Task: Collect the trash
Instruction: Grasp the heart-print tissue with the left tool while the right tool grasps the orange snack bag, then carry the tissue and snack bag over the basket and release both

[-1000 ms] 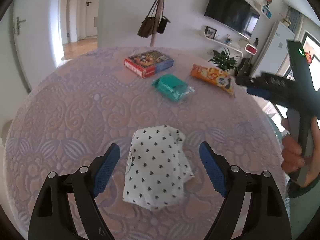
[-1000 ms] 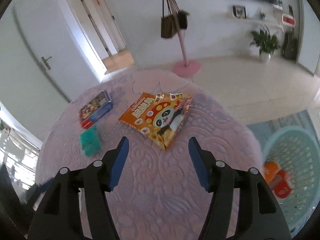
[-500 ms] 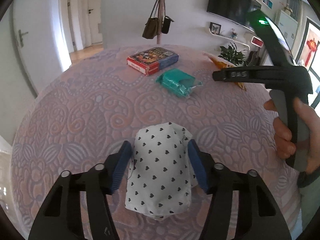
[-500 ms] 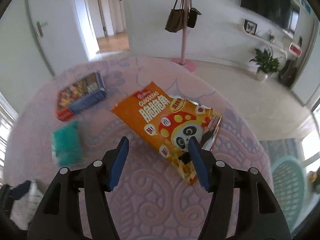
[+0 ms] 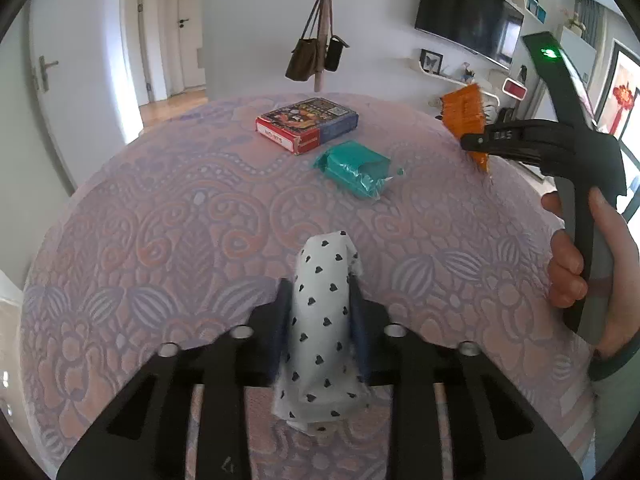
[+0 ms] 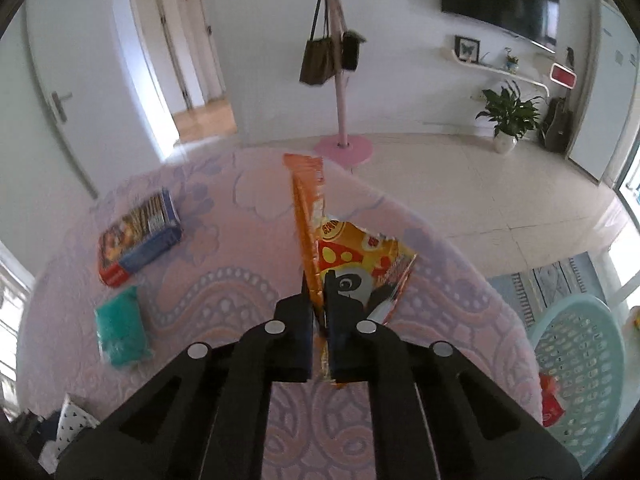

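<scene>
My left gripper [image 5: 320, 304] is shut on a white wrapper with black hearts [image 5: 324, 320], squeezed upright between the pads on the pink patterned tablecloth [image 5: 160, 220]. My right gripper [image 6: 318, 300] is shut on an orange panda snack bag [image 6: 352, 256], folded and standing on edge above the table. That bag also shows in the left wrist view [image 5: 466, 114], held by the right gripper tool [image 5: 472, 142]. The heart wrapper shows at the lower left of the right wrist view [image 6: 70, 424].
A red and blue box [image 5: 306, 124] and a teal packet [image 5: 354, 170] lie on the far part of the table. A pale blue basket [image 6: 580, 368] with red and orange trash stands on the floor right of the table. A coat stand [image 6: 338, 60] is behind.
Both grippers went from open to shut: the left closed on the heart wrapper, the right closed on the orange snack bag and tipped it up on edge.
</scene>
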Action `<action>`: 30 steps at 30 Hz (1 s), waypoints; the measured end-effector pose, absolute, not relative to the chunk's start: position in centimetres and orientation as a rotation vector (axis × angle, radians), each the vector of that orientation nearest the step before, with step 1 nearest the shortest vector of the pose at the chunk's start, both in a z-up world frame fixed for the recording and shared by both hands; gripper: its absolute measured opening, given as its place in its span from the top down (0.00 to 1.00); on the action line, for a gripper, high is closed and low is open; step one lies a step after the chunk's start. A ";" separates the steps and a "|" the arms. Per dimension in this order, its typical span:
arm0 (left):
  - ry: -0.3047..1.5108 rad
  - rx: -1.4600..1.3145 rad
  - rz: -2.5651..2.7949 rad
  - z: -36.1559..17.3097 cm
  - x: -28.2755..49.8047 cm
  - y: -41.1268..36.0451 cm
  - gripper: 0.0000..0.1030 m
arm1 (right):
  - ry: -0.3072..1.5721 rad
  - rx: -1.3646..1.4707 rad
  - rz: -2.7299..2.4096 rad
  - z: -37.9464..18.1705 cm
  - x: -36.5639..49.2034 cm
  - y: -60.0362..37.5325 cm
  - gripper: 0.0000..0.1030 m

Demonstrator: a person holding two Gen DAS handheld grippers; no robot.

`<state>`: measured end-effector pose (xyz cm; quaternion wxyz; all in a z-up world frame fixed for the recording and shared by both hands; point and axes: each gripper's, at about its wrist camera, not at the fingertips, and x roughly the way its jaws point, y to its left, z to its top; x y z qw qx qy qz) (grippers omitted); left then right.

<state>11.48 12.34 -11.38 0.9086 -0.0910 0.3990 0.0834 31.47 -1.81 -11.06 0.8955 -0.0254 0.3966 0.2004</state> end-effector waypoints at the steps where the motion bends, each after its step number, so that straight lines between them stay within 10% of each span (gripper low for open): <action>1: 0.823 -0.194 0.162 -11.4 11.4 12.3 0.85 | 0.813 -0.040 0.412 -10.9 31.3 -2.3 0.97; 30: 0.682 -0.114 -0.385 -2.1 18.6 -6.2 0.89 | 0.754 0.178 -0.047 -7.8 24.5 -30.0 0.98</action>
